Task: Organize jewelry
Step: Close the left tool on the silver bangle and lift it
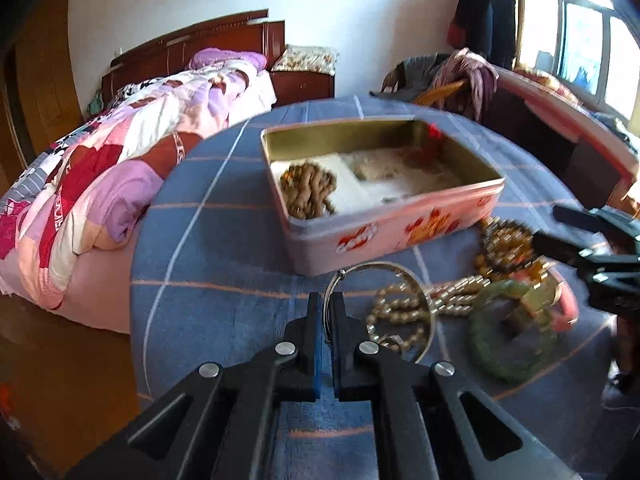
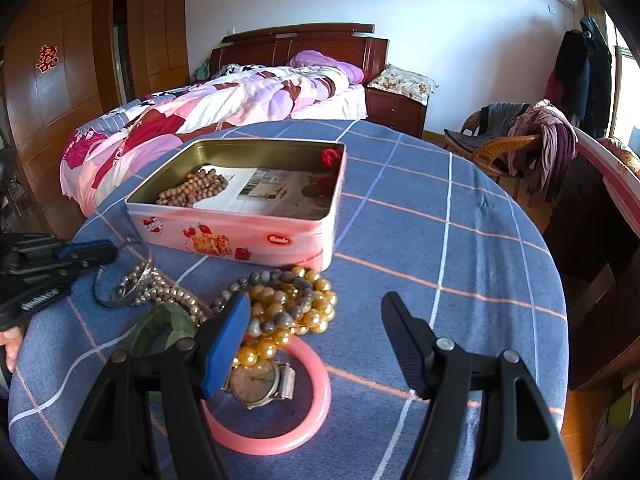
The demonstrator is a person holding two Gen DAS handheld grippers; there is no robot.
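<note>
An open pink tin (image 1: 400, 232) (image 2: 256, 236) lined with paper holds brown wooden beads (image 1: 306, 190) (image 2: 194, 190). My left gripper (image 1: 327, 300) (image 2: 108, 250) is shut on a thin silver bangle (image 1: 416, 280) (image 2: 120, 292), in front of the tin. My right gripper (image 2: 316, 312) (image 1: 560, 224) is open, above a pile: golden and grey bead bracelets (image 2: 288, 304), a wristwatch (image 2: 256, 382), a pink bangle (image 2: 296, 428) (image 1: 568, 304), a green jade bangle (image 1: 512, 336) (image 2: 160, 328) and pearl strands (image 1: 404, 308) (image 2: 176, 292).
The round table has a blue checked cloth (image 2: 440, 240) (image 1: 224, 248). A bed with a pink quilt (image 1: 120, 168) (image 2: 224, 100) stands beyond it on the left. A wicker chair with clothes (image 2: 520, 140) and a window ledge are on the right.
</note>
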